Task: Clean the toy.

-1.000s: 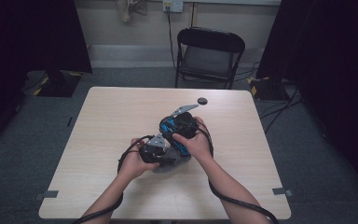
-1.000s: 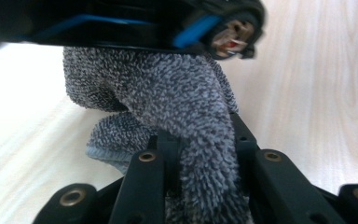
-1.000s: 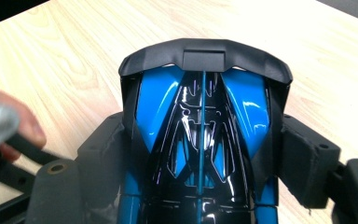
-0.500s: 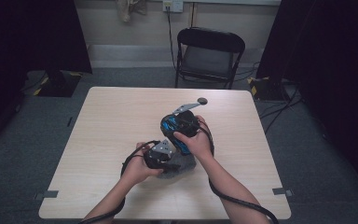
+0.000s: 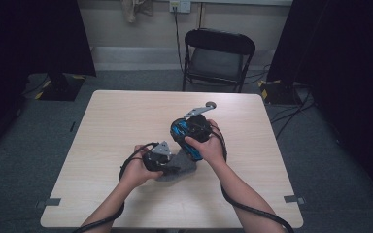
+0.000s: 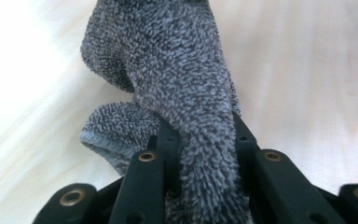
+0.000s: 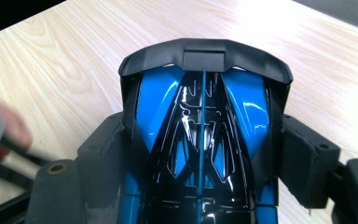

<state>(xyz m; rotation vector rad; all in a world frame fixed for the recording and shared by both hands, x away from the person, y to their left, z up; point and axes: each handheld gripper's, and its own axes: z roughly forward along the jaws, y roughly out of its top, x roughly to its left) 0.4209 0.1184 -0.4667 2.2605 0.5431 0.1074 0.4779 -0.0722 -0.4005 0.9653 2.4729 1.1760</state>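
one grey cloth (image 6: pixel 168 79), one blue-and-black toy car (image 7: pixel 200 140), two tongs, one tabletop (image 5: pixel 126 111), one folding chair (image 5: pixel 217 58) beyond the far edge.

cloth: fuzzy, looped terry pile in mottled grey, bunched into a thick twist, with a folded lobe and a smooth hemmed edge curling out beside the jaws in the left gripper view. lying crumpled (image 5: pixel 177 165) toward the near edge of the tabletop, roughly midway between the left and right edges, one end lifted into the left tongs (image 6: pixel 200 140). left tongs clenched on the cloth, pile squeezed tight between the two black jaws; seen from above (image 5: pixel 167 167) just left of the cloth heap, held in the left hand (image 5: pixel 136 172), cable looping behind.

toy car: glossy black body with bright blue panels, fine blue line down the middle, matt black spoiler-like bar across the far end. held above the tabletop near its middle (image 5: pixel 187 136), just beyond and to the right of the cloth. right tongs (image 7: pixel 200 154) grasping the toy car, jaws standing wide with pads pressed against both flanks; right hand (image 5: pixel 206 145) wrapped round the gripper body, grey three-cornered plate sticking out toward the far edge.

tabletop pale wood grain.
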